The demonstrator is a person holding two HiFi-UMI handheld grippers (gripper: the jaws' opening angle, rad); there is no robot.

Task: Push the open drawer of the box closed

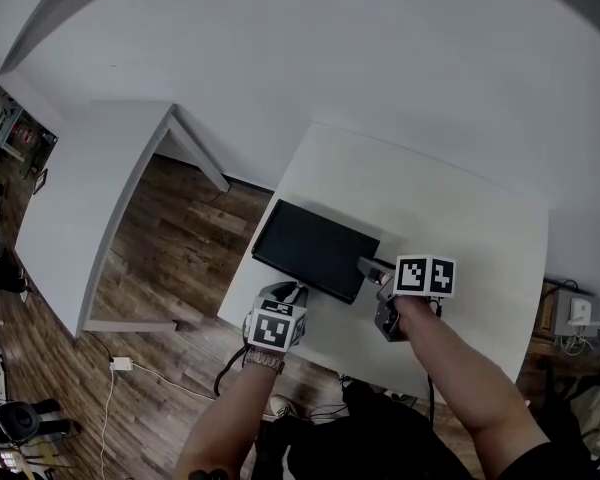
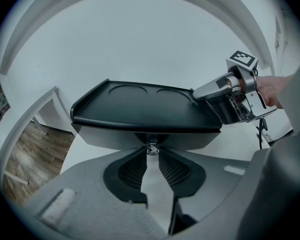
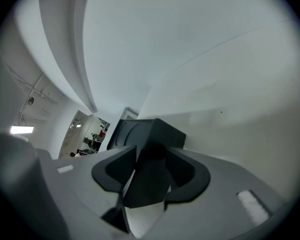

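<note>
1. White table (image 1: 460, 218), broad bare top, set against a plain white wall (image 1: 380, 48).
2. Second white table (image 1: 90, 178), standing to the left and well apart from the first, with a slanting white leg (image 1: 195, 148).
3. Brown wood-plank floor (image 1: 180, 258) between and beneath both tables.
4. White power adapter (image 1: 121, 364) on the floor, with a thin white cable (image 1: 180, 386) trailing from it.
5. Black cables (image 1: 225, 368) hanging below the first table's near edge.
6. White device with leads (image 1: 578, 313), far right.
7. Doorway (image 3: 90, 134) onto a lit room, seen in the right gripper view.
</note>
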